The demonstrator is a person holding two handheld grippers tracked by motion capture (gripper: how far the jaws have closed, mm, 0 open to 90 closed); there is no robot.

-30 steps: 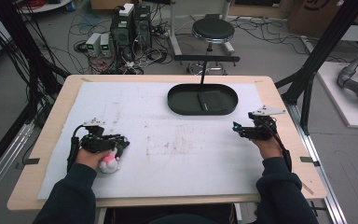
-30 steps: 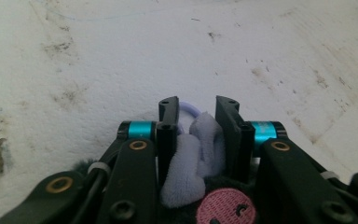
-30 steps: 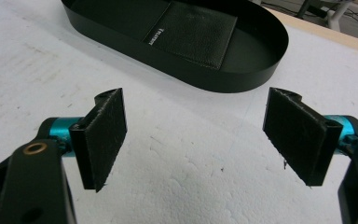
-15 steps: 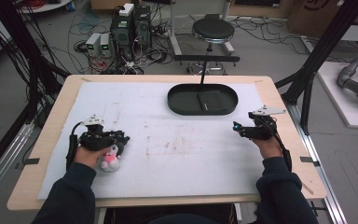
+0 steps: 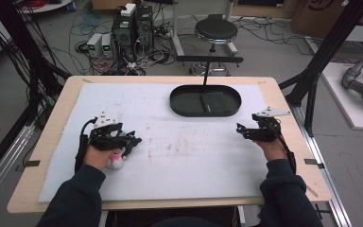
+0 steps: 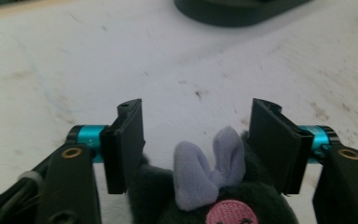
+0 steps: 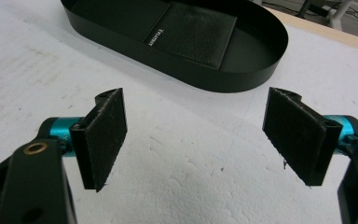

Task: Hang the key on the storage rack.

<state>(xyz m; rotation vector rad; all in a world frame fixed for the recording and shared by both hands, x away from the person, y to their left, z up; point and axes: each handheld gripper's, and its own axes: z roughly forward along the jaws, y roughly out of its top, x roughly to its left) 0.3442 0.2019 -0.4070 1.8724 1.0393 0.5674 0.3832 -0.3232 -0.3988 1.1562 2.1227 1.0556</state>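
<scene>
A dark plush toy [image 6: 186,205] with lavender ears and a pink patch lies on the white foam mat, low between the jaws of my left gripper [image 6: 198,106]. The jaws stand wide apart on either side of it, and the left one brushes its fur. From above, the toy [image 5: 116,161] shows pink and white under the left hand, at the mat's front left, with the left gripper [image 5: 133,140] pointing right. My right gripper [image 5: 240,128] rests open at the right side, pointing left. Its jaws hold nothing in the right gripper view [image 7: 196,98].
A black oval tray [image 5: 179,101] stands at the back centre of the mat, holding a black leather wallet [image 7: 193,35]. The tray [image 7: 261,70] lies just beyond the right gripper's jaws. The mat [image 5: 189,156] is stained in the middle. Wooden table edges [image 5: 56,118] surround it.
The left hand, its gripper and the plush toy have crept slightly right and forward. The right gripper has stayed in place.
</scene>
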